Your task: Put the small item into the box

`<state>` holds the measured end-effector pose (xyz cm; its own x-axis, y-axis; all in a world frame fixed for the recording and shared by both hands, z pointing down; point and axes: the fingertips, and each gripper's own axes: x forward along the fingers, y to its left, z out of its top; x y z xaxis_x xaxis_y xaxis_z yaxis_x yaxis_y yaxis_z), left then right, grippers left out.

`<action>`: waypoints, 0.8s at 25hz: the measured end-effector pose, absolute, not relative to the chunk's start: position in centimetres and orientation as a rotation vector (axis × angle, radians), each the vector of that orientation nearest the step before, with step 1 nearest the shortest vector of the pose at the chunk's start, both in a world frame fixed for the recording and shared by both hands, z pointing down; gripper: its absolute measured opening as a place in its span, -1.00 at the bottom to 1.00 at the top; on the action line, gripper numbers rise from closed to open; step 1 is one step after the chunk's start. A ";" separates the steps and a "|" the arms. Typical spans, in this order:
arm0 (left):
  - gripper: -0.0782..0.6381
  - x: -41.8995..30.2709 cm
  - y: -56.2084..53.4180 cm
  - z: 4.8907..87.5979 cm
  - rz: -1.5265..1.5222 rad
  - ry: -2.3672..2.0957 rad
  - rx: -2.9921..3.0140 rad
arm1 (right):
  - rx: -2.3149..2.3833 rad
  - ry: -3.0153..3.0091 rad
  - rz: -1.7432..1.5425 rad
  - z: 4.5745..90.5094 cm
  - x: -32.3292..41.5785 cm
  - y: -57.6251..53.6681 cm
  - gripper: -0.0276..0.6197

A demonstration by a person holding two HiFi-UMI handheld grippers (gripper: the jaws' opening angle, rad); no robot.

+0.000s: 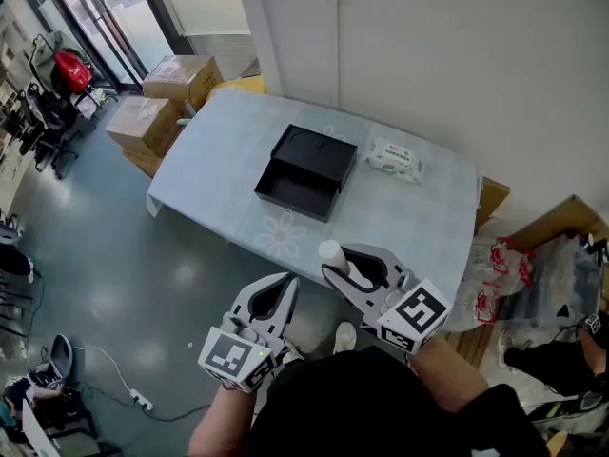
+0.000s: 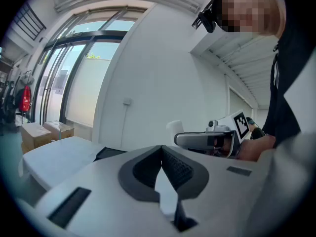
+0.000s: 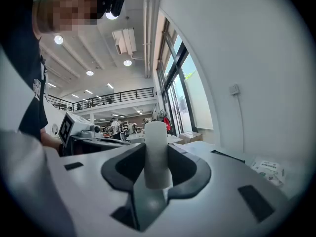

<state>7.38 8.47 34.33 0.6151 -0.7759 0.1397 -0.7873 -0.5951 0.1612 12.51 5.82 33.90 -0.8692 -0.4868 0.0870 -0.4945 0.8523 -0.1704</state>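
The right gripper (image 1: 341,263) clamps a small white plastic cylinder (image 1: 331,251) upright between its jaws — the open black rectangular box (image 1: 297,188) lies ahead and slightly left on the pale table (image 1: 219,150) — while the left gripper (image 1: 278,291) hangs closed, empty.

The small item (image 3: 157,154) is a plain white cylinder with a smooth side and a flat top. It stands upright between the two jaws of the right gripper (image 1: 336,263), which press on its sides, and its upper part rises above them. It is in the air at the near edge of the table (image 1: 219,160), well apart from the box. The box (image 1: 306,171) is black, shallow and rectangular. It is open: the tray faces up on the near side and the lid lies flat behind it. It rests around the middle of the table, a little turned to the table's edges.
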 end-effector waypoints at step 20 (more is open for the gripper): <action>-0.76 4.6 7.9 35.8 0.091 -1.266 2.616 | 0.819 -2.967 0.352 34.7 10.2 5.1 -0.47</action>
